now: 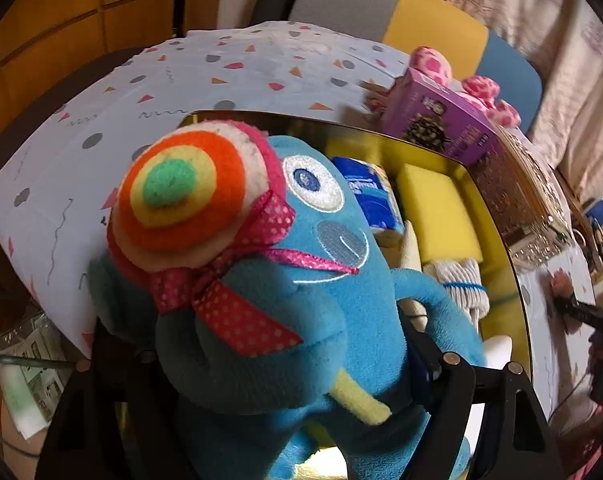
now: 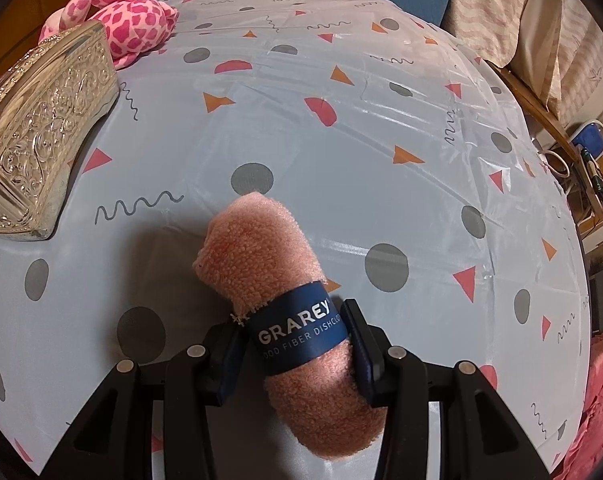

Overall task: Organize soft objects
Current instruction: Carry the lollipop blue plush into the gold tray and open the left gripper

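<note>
Left tongs (image 1: 285, 364) are spread wide around the blue plush (image 1: 317, 288), pads squeezing its belly, hanging over the gold box (image 1: 517, 264) where sponges (image 1: 437, 212) and a mop head (image 1: 461, 284) already sit. Right tongs (image 2: 297, 344) are about half closed on the pink dishcloth (image 2: 269, 256), gripping it at the blue band (image 2: 301, 332) just above the table (image 2: 381, 160). Both look light and squishy (nothing fragile here), so a mid-body pinch seems right. I'd guess the roll's band is the firmest spot.
</note>
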### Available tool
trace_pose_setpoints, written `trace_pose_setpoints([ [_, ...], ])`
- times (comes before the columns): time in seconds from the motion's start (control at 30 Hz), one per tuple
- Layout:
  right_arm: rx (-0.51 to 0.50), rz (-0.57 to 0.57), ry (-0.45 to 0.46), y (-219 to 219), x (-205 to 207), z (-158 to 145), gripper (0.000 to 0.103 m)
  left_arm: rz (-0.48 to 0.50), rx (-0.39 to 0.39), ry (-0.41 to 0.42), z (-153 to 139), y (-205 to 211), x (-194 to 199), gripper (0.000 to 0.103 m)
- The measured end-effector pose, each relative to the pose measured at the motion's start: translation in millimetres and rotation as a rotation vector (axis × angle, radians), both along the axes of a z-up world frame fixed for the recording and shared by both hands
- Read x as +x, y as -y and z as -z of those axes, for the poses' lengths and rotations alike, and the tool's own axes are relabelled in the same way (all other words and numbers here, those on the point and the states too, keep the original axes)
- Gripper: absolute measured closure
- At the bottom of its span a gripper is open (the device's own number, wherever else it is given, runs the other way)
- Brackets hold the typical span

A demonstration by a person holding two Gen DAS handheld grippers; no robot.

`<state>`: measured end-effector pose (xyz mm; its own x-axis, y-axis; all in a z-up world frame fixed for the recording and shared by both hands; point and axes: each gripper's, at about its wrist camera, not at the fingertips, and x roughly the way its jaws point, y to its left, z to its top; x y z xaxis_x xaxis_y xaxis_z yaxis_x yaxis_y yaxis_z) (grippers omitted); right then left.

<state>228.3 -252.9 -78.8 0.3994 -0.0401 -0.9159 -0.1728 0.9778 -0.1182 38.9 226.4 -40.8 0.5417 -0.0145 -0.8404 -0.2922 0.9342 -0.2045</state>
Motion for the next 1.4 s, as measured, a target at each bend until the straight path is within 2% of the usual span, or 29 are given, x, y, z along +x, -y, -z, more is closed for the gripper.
trace_pose_setpoints([
  [0.17, -0.004, -0.002, 0.002, -0.3, 0.2, -0.3, 0.057, 0.04, 0.052, 0.004, -0.4, 11.6, -3.6, 0.014],
  [0.47, -0.019, -0.007, 0.008, -2.6, -0.7, 0.1, 0.057, -0.022, 0.05, 0.041, -13.3, 18.5, -2.7, 0.014],
  [0.57, -0.03, -0.009, 0.011, -4.5, -1.8, 0.2, 0.057, -0.032, 0.086, 0.055, -20.7, 22.6, -6.1, 0.006],
  [0.63, -0.038, -0.012, 0.013, -6.2, -2.7, 0.3, 0.057, -0.039, 0.131, 0.087, -29.5, 26.3, -10.7, 0.006],
  [0.8, -0.046, -0.013, 0.016, -8.0, -4.2, 0.3, 0.057, -0.046, 0.184, 0.154, -48.9, 31.2, -19.0, 0.003],
  [1.07, -0.106, -0.009, 0.023, -18.0, -9.3, 0.2, 0.059, -0.072, 0.18, 0.2, -64.0, 27.2, -29.0, 0.003],
  [1.4, -0.115, 0.081, 0.012, -19.8, -13.3, -1.2, 0.059, -0.092, 0.148, 0.231, -66.4, 20.0, -42.7, 0.003],
])
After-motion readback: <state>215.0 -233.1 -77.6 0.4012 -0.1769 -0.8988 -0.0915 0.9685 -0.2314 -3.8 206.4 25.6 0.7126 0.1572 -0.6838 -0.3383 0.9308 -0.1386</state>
